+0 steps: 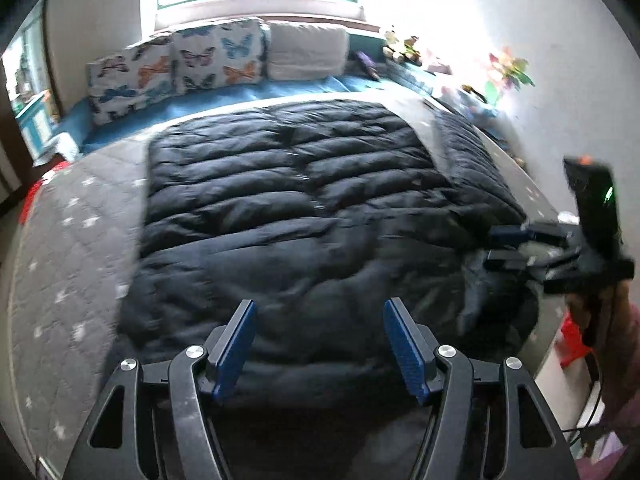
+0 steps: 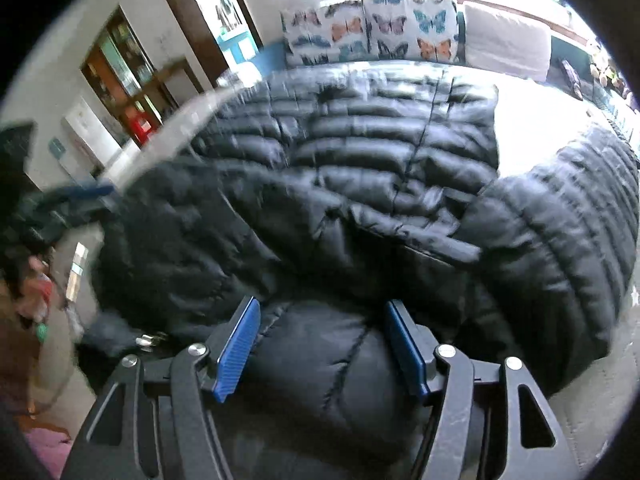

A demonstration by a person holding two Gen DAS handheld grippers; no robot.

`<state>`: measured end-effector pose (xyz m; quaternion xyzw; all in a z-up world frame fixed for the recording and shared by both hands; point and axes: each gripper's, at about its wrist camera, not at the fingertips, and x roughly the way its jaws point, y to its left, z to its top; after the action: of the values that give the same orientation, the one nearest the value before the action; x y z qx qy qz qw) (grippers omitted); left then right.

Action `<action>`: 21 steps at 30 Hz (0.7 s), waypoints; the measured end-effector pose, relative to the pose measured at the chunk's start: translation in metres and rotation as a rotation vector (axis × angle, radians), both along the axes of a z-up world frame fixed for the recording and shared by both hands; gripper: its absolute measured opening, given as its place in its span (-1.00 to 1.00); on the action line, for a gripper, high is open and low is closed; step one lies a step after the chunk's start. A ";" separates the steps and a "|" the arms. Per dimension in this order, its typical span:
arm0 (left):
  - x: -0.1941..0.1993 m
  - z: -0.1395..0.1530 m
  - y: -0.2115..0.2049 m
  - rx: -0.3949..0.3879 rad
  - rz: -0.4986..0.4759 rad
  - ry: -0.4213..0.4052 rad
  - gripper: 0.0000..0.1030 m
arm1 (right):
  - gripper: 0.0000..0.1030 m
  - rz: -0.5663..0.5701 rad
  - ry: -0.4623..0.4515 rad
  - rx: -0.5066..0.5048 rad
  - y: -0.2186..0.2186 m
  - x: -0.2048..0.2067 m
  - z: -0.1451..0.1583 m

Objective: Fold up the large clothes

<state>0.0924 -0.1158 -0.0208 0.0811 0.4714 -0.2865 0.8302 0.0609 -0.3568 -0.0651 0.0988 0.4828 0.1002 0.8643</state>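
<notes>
A large black quilted puffer jacket (image 1: 288, 200) lies spread on a grey patterned bed cover (image 1: 72, 248). It also fills the right wrist view (image 2: 360, 184), with one sleeve (image 2: 560, 232) curving along the right side. My left gripper (image 1: 320, 344) is open and empty, just above the jacket's near edge. My right gripper (image 2: 322, 344) is open, its blue pads either side of a puffed fold of the jacket, not clamped. The right gripper also shows in the left wrist view (image 1: 516, 248) at the jacket's right edge. The left gripper shows blurred at the left of the right wrist view (image 2: 76, 200).
Butterfly-print cushions (image 1: 176, 68) and a white cushion (image 1: 308, 52) line the far side by the window. Toys and flowers (image 1: 508, 72) sit on a shelf at the right wall. A wooden cabinet (image 2: 124, 76) stands beyond the bed's left side.
</notes>
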 end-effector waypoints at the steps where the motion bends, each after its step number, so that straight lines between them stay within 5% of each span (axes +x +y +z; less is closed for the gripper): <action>1: 0.000 -0.002 -0.012 0.002 -0.019 0.011 0.35 | 0.39 -0.022 -0.016 -0.003 -0.011 -0.002 0.007; 9: 0.005 -0.029 -0.094 0.006 -0.143 0.077 0.23 | 0.39 -0.303 -0.030 -0.014 -0.135 -0.022 0.024; 21: 0.022 -0.048 -0.169 -0.025 -0.280 0.172 -0.24 | 0.39 -0.539 0.072 0.066 -0.254 0.007 -0.033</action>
<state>0.1142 -0.2852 -0.0691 0.1108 0.5211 -0.4109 0.7399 0.0679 -0.6106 -0.0979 0.2555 0.4661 -0.1216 0.8383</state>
